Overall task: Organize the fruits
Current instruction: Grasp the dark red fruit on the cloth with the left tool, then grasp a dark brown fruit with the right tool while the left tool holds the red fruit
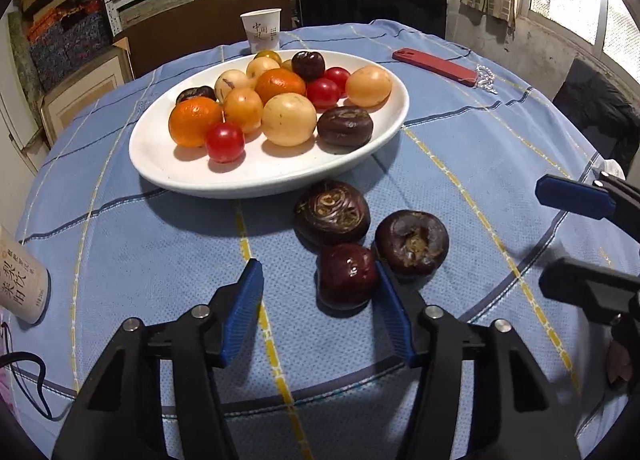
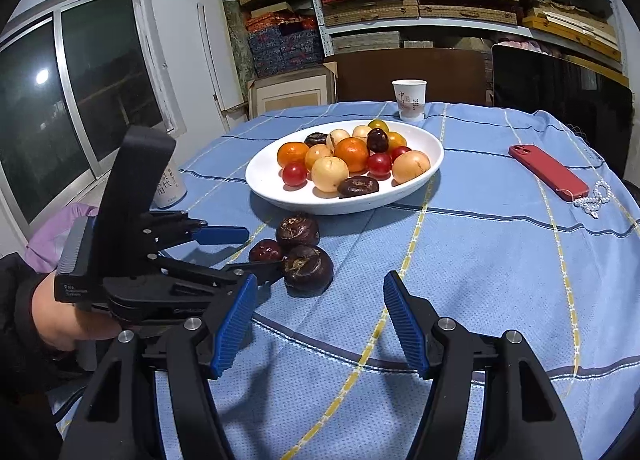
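The left gripper [image 1: 318, 292] has its blue fingers [image 1: 244, 308] spread around a small dark red fruit [image 1: 347, 275]. One pad seems to touch the fruit, but the other stands clear, so it is probably not pinched yet. The right gripper [image 2: 318, 318] is spread and empty. Two other dark fruits [image 1: 332, 214] lie just beside on the blue tablecloth [image 1: 460, 164]. The white plate [image 1: 168, 156] already holds many fruits. Three are left outside.
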A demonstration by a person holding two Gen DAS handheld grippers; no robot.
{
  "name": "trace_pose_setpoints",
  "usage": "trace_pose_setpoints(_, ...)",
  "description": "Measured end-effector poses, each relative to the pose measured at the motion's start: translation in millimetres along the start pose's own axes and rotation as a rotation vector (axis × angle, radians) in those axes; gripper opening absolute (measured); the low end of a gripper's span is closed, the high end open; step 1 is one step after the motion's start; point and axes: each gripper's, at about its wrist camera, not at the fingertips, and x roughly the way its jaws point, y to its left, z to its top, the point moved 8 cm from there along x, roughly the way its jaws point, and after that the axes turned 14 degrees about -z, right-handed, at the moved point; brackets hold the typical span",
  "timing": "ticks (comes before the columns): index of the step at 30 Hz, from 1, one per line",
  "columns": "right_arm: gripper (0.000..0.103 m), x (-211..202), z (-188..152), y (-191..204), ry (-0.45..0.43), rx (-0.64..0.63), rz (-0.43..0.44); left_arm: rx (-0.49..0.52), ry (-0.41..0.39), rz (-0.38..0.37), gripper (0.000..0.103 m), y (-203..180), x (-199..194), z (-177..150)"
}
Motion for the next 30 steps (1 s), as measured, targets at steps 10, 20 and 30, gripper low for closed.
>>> trace_pose_setpoints(10,0.066,-0.4,-0.1,-2.0,-0.002,0.013,0.009,0.005,-0.001,-0.046,0.029,-7.0,6.8,3.3)
trace_pose_setpoints(20,0.066,0.7,-1.1,-2.1,0.001,0.012,0.013,-0.019,-0.037,-0.058,0.028,-4.2,-8.0,1.0)
trace_pose_setpoints(30,0.066,5.8,-5.5,8.7,0.028,-0.036,0.000,-0.065,-0.125,-0.058,0.028,9.5,-63.4,-10.4)
